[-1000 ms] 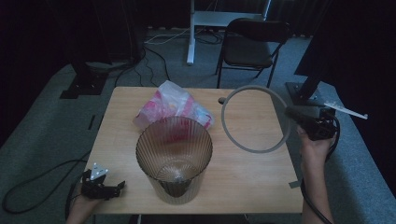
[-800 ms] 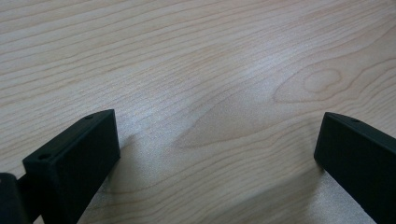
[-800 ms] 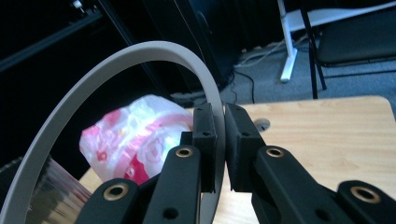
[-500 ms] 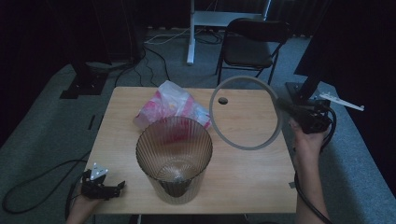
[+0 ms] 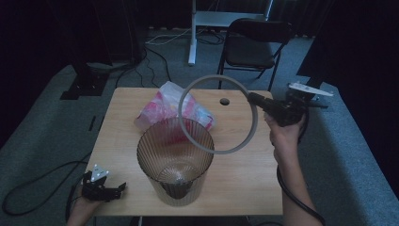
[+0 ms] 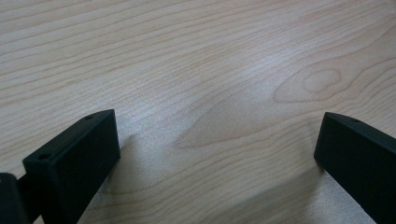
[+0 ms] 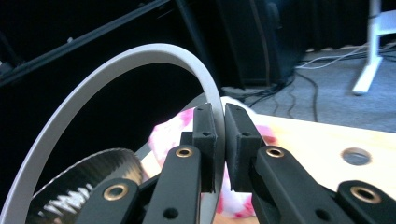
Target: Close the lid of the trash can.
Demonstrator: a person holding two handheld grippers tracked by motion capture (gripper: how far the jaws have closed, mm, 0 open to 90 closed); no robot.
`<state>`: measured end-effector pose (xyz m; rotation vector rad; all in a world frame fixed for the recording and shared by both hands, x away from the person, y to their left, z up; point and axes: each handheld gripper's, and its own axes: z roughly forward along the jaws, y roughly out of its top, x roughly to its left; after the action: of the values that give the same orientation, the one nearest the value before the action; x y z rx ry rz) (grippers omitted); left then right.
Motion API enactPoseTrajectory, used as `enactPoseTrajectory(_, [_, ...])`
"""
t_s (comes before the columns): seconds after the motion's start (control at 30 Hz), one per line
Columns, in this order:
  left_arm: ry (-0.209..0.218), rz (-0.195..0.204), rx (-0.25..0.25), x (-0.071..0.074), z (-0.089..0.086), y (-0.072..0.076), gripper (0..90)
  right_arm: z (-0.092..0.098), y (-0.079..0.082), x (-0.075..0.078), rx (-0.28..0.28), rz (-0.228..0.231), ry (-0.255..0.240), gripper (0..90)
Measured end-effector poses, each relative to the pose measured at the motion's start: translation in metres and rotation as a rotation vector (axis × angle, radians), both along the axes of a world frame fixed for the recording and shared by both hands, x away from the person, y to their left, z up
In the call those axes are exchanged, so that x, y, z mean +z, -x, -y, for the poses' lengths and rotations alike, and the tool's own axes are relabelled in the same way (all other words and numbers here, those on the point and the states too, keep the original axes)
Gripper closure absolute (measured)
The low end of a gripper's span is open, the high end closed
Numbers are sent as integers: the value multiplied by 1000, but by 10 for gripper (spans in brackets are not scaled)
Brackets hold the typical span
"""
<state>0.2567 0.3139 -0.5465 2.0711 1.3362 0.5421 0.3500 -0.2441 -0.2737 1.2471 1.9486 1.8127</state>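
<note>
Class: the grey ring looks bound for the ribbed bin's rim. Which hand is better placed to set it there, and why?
Right. The right gripper is shut on the ring, holding it tilted above the bin. The left gripper rests open at the table corner, holding nothing.

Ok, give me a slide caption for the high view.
Right gripper holds a grey ring raised over a ribbed wastebasket; left gripper rests open at the table corner.

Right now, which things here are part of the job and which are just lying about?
In the job:
ring, clamped in the right claw
ribbed bin
pink bag

Lying about:
left claw, open, resting on the table
chair
floor cables
</note>
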Motion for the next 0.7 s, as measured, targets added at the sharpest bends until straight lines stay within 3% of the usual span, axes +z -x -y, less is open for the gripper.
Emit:
enactPoseTrajectory(0.27, [0, 0, -1, 0, 0, 0, 1, -45, -9, -2, 91, -11, 27, 838])
enactPoseTrajectory(0.33, [1, 1, -1, 0, 0, 0, 1, -49, -10, -3, 100, -13, 33, 838])
enactPoseTrajectory(0.4, [1, 1, -1, 0, 0, 0, 1, -64, -12, -8, 135, -30, 56, 838])
enactPoseTrajectory(0.7, [1, 1, -1, 0, 0, 0, 1, -92, -21, -28, 198, -93, 102, 838])
